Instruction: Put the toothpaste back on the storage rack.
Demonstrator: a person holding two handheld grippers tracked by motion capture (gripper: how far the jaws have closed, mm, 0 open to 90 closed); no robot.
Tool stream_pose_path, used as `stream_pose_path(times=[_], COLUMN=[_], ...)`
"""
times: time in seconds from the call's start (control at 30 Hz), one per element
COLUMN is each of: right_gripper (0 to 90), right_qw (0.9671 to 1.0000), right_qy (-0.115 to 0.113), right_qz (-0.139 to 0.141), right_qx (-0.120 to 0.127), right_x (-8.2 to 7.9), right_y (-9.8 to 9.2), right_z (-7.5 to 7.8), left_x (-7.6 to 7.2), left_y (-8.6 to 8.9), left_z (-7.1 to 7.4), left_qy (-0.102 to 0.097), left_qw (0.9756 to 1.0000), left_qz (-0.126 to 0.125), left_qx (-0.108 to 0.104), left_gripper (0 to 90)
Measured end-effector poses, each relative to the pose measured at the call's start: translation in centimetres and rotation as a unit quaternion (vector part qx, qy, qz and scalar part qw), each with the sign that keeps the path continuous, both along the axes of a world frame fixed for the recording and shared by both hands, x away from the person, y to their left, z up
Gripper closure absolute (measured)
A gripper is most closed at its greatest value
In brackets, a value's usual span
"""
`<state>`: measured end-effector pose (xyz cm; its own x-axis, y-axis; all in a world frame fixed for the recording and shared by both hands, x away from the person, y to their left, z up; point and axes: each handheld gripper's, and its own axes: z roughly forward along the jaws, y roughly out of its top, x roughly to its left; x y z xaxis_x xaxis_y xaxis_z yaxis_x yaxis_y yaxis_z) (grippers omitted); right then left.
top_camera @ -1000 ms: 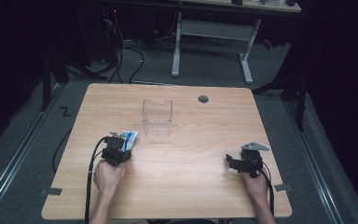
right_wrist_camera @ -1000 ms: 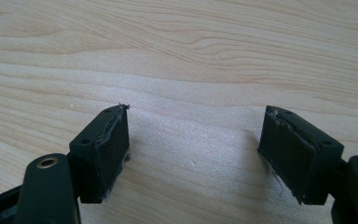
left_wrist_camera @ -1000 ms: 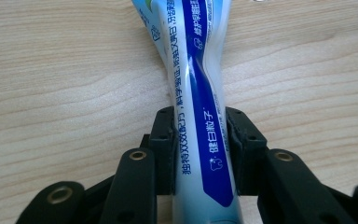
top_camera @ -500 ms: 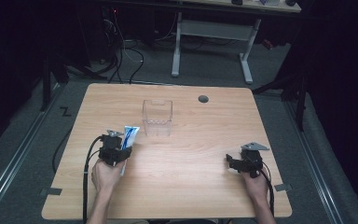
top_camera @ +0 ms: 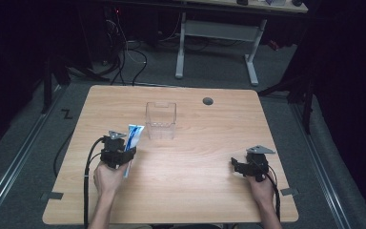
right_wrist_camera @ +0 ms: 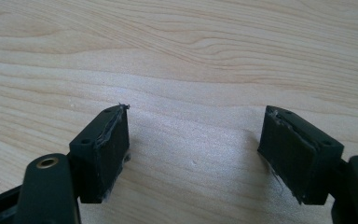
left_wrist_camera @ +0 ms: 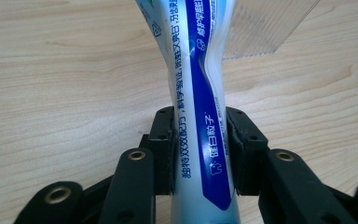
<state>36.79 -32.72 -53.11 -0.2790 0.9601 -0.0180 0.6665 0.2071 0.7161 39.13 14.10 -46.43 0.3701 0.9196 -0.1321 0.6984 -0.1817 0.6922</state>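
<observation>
Dark room w/ cables and a desk frame behind; pale wood tabletop (top_camera: 195, 191) sits lit in the middle. Left hand-held gripper (top_camera: 120, 155) is at the front-left part of the tabletop, pinching a blue-and-white toothpaste tube (top_camera: 132, 143). In the left gripper view the tube (left_wrist_camera: 200, 116) runs straight up between the black pads (left_wrist_camera: 163, 149), squeezed in at the waist, so the grip is firm and roughly mid-body. In the high view the tube stands tilted, upper end leaning toward the far right, lower end hanging down near the hand.

Clear plastic container (top_camera: 161, 120) stands upright, open top, just beyond the tube's upper end and slightly to the right; near but not touching, as far as I can tell. Its corner shows behind the tube in the left gripper view (left_wrist_camera: 265, 28).

Right hand-held gripper (top_camera: 244, 167) rests at the front-right, well apart from both things, jaws spread w/ nothing but bare wood between them (right_wrist_camera: 193, 140).

Key relation: container lies ahead-right of the left hand-held gripper, along the tube's own long axis. Left hand is much the nearer one. Likely next move, imo: lift further, bring tube over the rim, drop it in end-first. Risk: tube's end clipping the light container's wall and tipping it.
</observation>
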Motion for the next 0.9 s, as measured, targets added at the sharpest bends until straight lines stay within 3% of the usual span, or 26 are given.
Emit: stream_pose_path(times=[0.57, 0.9], right_gripper=[23.9, 23.9], right_qw=[1.0000, 1.0000], right_qy=[0.000, 0.000], right_qz=[0.000, 0.000], right_qx=[0.000, 0.000], right_x=[0.0, 0.0], right_y=[0.0, 0.0], right_z=[0.0, 0.0], left_x=[-0.2, 0.1], left_y=[-0.1, -0.4], left_z=[1.7, 3.2], left_qy=[-0.027, -0.044], left_qw=[0.9994, 0.9978], left_qz=[-0.013, -0.029], left_qx=[-0.017, -0.039], left_gripper=[66.7, 67.0])
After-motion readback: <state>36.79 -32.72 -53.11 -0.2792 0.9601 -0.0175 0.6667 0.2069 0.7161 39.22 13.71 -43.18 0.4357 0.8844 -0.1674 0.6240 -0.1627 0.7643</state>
